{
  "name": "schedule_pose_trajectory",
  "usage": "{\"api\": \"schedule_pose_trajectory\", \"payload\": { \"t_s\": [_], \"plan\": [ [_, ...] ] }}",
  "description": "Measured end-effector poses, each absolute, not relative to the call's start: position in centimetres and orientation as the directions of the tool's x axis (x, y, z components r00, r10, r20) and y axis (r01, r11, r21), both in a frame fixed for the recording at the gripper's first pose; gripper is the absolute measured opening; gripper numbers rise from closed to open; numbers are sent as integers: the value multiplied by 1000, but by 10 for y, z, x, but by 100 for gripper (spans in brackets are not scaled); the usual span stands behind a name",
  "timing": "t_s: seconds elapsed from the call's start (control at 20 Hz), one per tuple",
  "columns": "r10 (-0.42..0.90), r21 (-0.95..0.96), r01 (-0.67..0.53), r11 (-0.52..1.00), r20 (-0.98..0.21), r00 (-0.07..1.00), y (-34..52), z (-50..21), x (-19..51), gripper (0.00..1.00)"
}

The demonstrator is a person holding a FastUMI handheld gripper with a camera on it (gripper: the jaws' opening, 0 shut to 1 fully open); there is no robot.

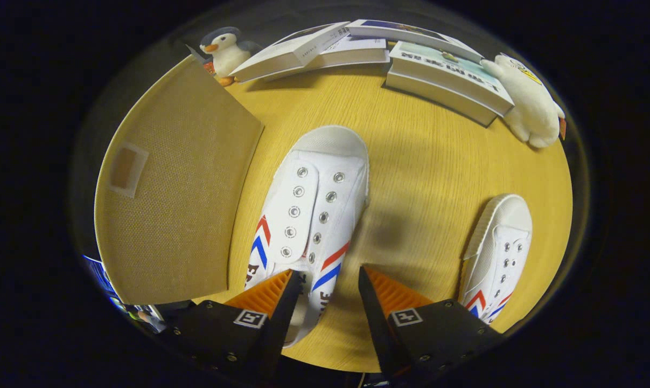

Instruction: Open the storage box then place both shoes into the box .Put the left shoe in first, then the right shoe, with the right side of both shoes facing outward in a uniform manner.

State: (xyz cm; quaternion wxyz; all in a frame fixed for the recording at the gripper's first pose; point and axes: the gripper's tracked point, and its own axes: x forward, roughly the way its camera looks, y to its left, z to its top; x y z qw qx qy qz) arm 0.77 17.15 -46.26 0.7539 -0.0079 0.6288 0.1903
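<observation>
A white canvas shoe (pixel 314 199) with red and blue chevrons lies on the wooden table (pixel 421 178), toe pointing away from me. My gripper (pixel 329 274) stands open over its heel end. One finger is above the shoe's opening, the other just beyond the shoe's right side, so the striped side wall lies between them. I cannot tell whether either finger touches it. The second white shoe (pixel 500 253) lies farther right, also toe away. The tan fabric storage box (pixel 168 199) stands left of the near shoe, showing a broad panel with a small label pocket (pixel 126 168).
Several books (pixel 438 70) lie in a row across the table's back. A penguin plush (pixel 225 51) sits behind the box, and a white plush animal (pixel 532 108) lies at the back right. Bare tabletop separates the two shoes.
</observation>
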Motion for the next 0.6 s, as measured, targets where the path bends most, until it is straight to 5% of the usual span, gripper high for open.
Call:
{"api": "schedule_pose_trajectory", "payload": {
  "t_s": [0.15,0.3,0.6],
  "plan": [
    [275,247,-205,947,-954,118,164,-459,8,15],
    [306,290,-144,946,-946,108,166,-454,7,2],
    [321,306,-133,943,-941,109,164,-430,4,1]
  ]
}}
